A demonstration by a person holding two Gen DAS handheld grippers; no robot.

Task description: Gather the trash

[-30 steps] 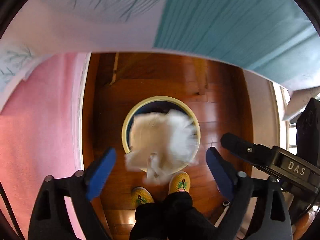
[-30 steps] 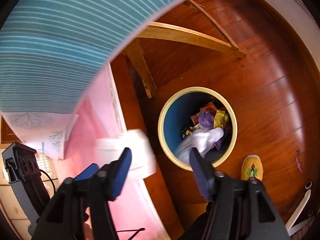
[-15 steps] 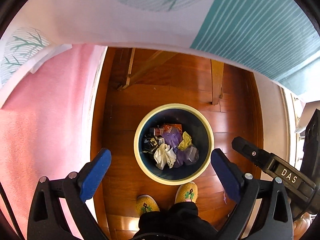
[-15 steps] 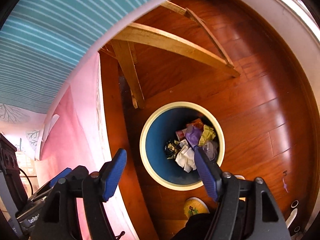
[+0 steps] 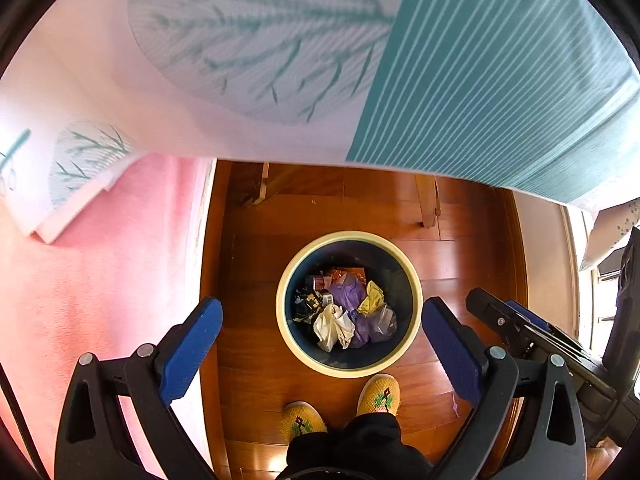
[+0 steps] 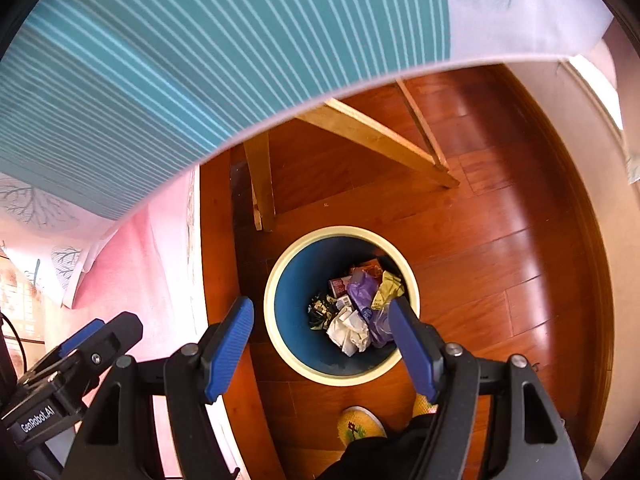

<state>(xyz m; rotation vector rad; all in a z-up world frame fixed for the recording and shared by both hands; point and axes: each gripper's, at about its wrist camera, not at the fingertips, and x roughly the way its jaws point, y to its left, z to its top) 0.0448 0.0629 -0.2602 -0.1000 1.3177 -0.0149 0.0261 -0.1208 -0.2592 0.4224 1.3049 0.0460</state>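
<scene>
The round wastebasket [image 5: 414,292] stands on the wood floor, crumpled trash [image 5: 334,326] piled inside, directly below both grippers. The left gripper [image 5: 322,338] and right gripper [image 6: 322,338] both gape empty above it, neither clearly nearer. Only the right view shows the table's crossed legs [image 6: 372,136] fully.

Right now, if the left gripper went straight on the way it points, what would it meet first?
Probably the trash bin on the floor: the open, empty left gripper points down into it, so likely the crumpled white wrapper on top. Depth is unclear.
</scene>
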